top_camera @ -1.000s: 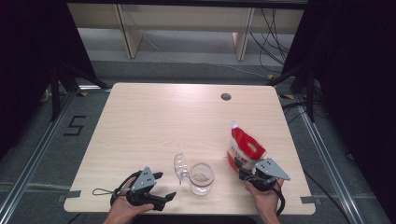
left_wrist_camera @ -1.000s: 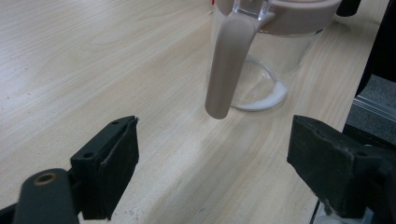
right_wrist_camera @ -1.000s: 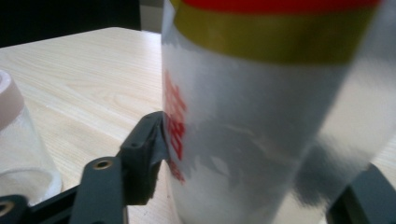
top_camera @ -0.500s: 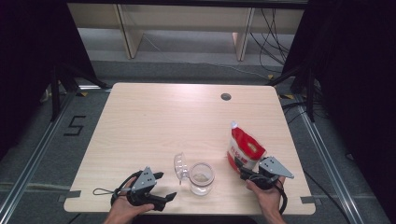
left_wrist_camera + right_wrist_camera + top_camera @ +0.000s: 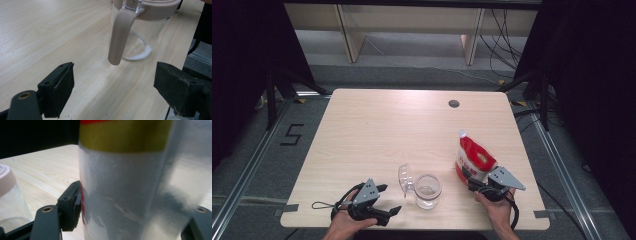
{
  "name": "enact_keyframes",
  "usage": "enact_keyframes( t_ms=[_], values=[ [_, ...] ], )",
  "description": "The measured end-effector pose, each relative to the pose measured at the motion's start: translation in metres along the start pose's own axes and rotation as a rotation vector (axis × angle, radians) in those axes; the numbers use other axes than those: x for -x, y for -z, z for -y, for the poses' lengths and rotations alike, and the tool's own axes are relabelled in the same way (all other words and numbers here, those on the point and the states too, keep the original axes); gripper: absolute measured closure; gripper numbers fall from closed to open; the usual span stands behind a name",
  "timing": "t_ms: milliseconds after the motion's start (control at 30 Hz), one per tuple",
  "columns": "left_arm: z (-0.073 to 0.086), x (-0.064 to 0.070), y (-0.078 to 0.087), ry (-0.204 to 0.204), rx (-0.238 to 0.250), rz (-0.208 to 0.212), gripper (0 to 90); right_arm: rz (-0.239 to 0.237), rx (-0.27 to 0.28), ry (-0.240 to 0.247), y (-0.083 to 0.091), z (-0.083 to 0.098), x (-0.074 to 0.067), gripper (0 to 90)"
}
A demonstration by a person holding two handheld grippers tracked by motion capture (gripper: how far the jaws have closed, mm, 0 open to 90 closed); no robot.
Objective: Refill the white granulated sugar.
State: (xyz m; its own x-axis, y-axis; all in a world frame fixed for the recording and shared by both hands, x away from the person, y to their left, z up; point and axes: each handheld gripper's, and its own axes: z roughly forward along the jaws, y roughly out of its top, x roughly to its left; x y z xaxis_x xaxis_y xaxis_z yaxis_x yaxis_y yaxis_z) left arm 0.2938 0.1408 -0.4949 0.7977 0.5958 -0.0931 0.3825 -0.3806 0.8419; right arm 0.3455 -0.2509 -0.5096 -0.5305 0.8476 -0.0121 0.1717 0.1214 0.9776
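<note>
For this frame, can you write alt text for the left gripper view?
A clear jar with a beige lid and hanging latch stands on the wooden table, a little white powder at its bottom. The left gripper faces it, jaws open and holding nothing.

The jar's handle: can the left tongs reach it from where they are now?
Probably yes. The left tongs stand open, facing the jar's handle, with bare table between them and nothing blocking.

bag [image 5: 473,161] – red, white, yellow band | jar [image 5: 427,191] – clear, pink lid
</note>
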Motion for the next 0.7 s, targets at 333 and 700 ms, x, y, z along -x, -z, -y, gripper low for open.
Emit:
enact_keyframes(
  t_ms=[333, 700],
  values=[
    [0.0002, 0.0, -0.0004, 0.005, 0.004, 0.001, 16.1, -0.024, 0.015, 0.02, -0.0027, 0.0008, 0.002, 33.4],
    [0.0002, 0.0002, -0.0005, 0.006, 0.006, 0.002, 16.1, -0.048, 0.059, 0.005, -0.0074, 0.0035, 0.0027, 32.7]
  ],
)
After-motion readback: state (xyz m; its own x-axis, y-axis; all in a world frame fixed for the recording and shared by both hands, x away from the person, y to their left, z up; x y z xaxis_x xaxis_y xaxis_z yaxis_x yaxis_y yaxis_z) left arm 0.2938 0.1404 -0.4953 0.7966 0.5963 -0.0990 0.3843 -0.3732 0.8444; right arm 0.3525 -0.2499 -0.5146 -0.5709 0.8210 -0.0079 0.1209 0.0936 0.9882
